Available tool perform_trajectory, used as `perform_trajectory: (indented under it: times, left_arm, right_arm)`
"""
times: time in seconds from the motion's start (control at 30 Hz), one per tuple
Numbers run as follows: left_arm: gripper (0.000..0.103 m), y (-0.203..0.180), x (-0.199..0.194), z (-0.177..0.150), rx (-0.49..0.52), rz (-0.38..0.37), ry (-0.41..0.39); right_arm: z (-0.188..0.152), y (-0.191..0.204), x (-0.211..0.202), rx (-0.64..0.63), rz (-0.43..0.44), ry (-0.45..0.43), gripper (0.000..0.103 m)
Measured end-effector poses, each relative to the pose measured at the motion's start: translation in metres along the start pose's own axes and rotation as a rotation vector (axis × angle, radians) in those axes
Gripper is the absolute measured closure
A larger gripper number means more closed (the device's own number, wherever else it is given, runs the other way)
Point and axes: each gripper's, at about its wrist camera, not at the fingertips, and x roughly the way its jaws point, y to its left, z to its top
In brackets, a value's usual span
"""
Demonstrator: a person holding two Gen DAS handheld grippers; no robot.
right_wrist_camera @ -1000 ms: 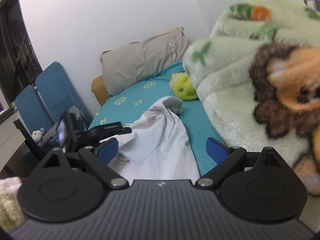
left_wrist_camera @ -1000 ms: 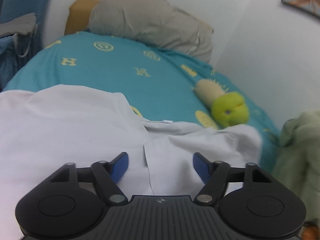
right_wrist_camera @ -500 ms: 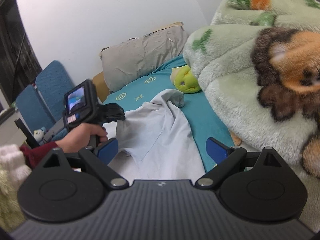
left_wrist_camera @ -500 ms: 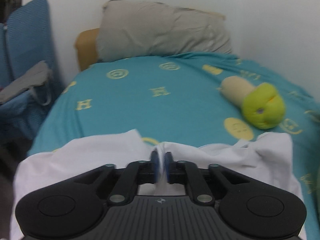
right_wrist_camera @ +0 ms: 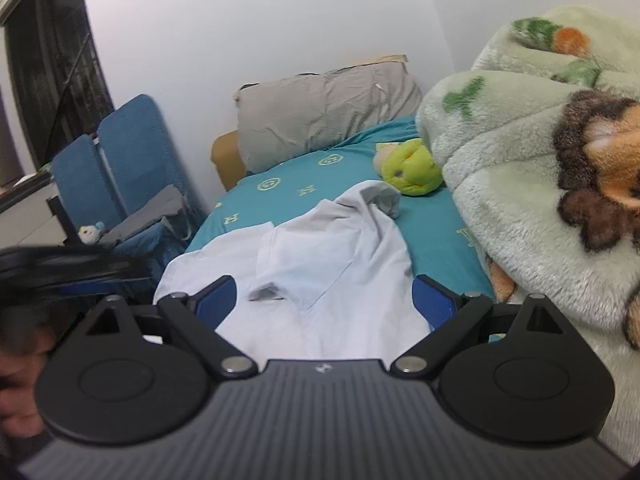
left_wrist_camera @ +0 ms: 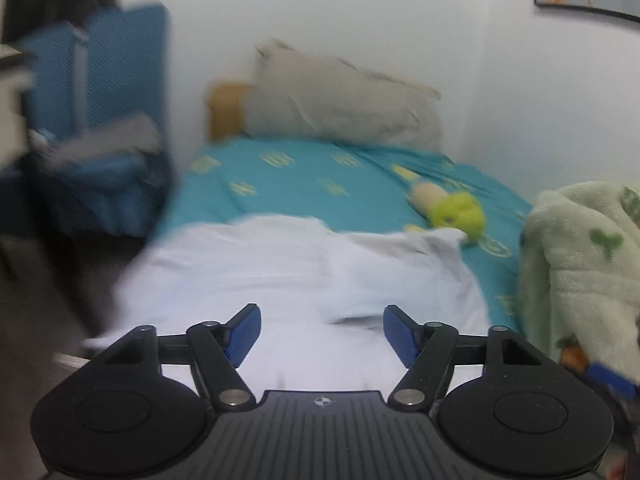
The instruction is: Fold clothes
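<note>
A white shirt (right_wrist_camera: pixel 332 264) lies rumpled on the teal bed sheet (right_wrist_camera: pixel 296 188), with one sleeve bunched toward the green plush toy. In the blurred left wrist view the same shirt (left_wrist_camera: pixel 296 264) fills the near part of the bed. My left gripper (left_wrist_camera: pixel 322 334) hovers open above the shirt's near edge, with nothing between its blue pads. My right gripper (right_wrist_camera: pixel 325 300) is also open over the shirt's near part, its fingers empty. The left gripper's blurred dark body (right_wrist_camera: pixel 68 268) shows at the left edge of the right wrist view.
A grey pillow (right_wrist_camera: pixel 324 108) leans on the wall at the bed's head. A green plush toy (right_wrist_camera: pixel 412 166) lies beside a large fleece blanket (right_wrist_camera: pixel 520 168) on the right. Blue folding chairs (right_wrist_camera: pixel 120 160) stand left of the bed.
My left gripper was shut on a fold of the shirt half a second ago; now it is open and has pulled back and up. The shirt lies flatter. The right gripper stays open.
</note>
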Motion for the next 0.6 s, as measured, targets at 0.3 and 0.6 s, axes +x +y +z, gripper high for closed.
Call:
perform_trajectory:
  times: [0.3,0.6]
  left_arm:
    - [0.000,0.009,-0.123,-0.051,-0.050,-0.064,-0.099]
    - [0.000,0.027,-0.109,-0.096,0.066,-0.030,-0.054]
  right_arm:
    - [-0.016,0.037,-0.014,-0.177,-0.008,0.021,0.007]
    - [-0.037,0.081,-0.023,-0.297,0.004,0.077,0.007]
